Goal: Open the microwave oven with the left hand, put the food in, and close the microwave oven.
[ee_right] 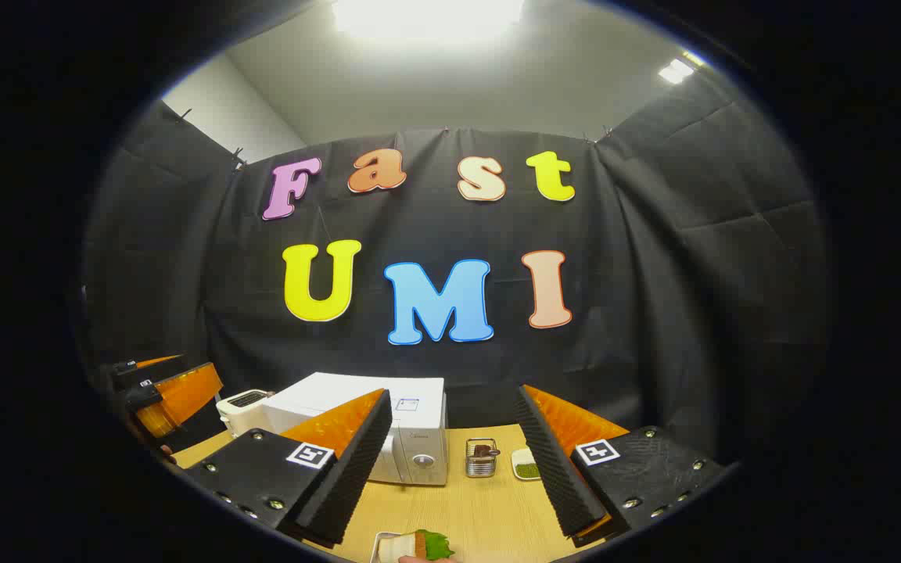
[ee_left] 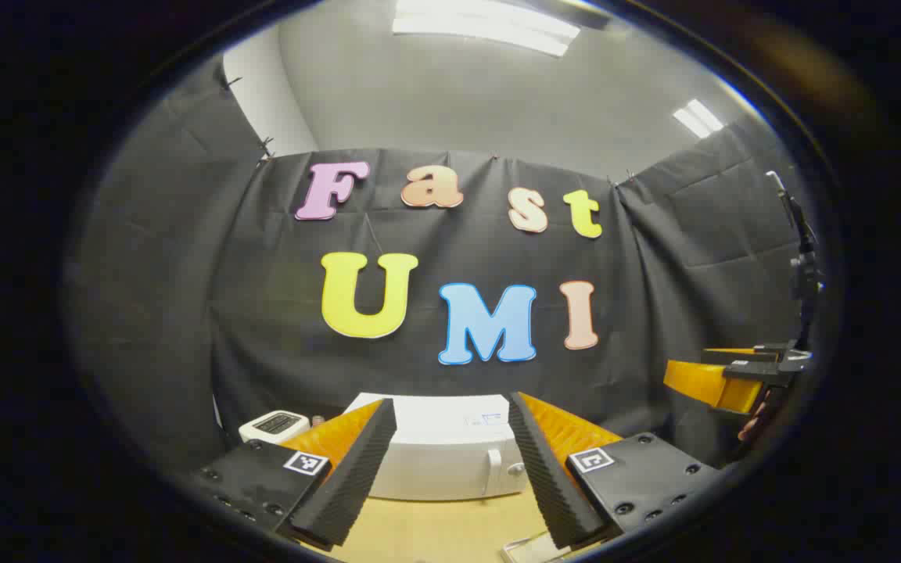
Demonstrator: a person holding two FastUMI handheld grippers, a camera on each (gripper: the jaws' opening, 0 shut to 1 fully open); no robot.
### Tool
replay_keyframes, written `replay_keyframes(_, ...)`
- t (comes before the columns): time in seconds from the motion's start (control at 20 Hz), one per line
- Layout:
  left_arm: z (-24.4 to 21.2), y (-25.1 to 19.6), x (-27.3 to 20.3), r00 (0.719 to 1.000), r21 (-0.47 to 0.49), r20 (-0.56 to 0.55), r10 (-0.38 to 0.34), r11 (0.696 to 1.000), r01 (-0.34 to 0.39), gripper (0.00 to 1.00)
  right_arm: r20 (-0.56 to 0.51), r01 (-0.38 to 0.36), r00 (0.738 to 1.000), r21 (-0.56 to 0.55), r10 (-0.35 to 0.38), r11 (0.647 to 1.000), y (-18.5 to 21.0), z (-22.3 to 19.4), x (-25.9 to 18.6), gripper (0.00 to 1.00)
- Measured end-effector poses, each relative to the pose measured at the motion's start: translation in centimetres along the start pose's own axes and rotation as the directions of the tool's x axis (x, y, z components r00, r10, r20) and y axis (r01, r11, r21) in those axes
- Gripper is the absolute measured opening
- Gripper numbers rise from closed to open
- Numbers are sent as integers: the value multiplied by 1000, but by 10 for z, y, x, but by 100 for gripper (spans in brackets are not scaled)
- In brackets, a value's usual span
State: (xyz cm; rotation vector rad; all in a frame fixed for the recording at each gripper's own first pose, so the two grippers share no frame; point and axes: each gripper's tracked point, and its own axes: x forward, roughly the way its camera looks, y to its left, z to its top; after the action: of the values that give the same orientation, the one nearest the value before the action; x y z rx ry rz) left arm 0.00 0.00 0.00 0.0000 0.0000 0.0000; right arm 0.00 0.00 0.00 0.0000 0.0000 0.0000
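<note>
White microwave [ee_left: 443, 457] is seen shut at the far side of the wooden table [ee_left: 435, 528], with its handle [ee_left: 495, 471] toward the right of the door. Left gripper [ee_left: 450, 469] is held with jaws wide apart and nothing between them, lined up on that door, probably so the handle can be hooked next. Right gripper [ee_right: 450, 461] is kept back, jaws also apart and empty. Food [ee_right: 423, 545], something leafy on a plate, is parked at the near edge, likely waiting till the door's opened. A toaster [ee_right: 241, 408] is tucked left of the microwave, and a small metal basket [ee_right: 482, 457] right of it.
</note>
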Motion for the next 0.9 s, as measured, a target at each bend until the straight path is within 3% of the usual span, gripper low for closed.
replay_keyframes(0.4, 3, -3, -2, 999, 11, 26, -31, 999, 31, 96, 25, 19, 1000, -9, -19, 1000, 1, 6, -7, 96)
replay_keyframes(0.75, 2, 6, 18, 998, -5, 55, 39, 999, -38, 96, 31, -41, 999, -7, 42, 999, 7, 6, 23, 96)
replay_keyframes(0.9, 3, -3, 20, 997, 1, 72, 33, 999, -33, 96, 48, -47, 998, -7, 48, 999, 5, 10, 29, 96)
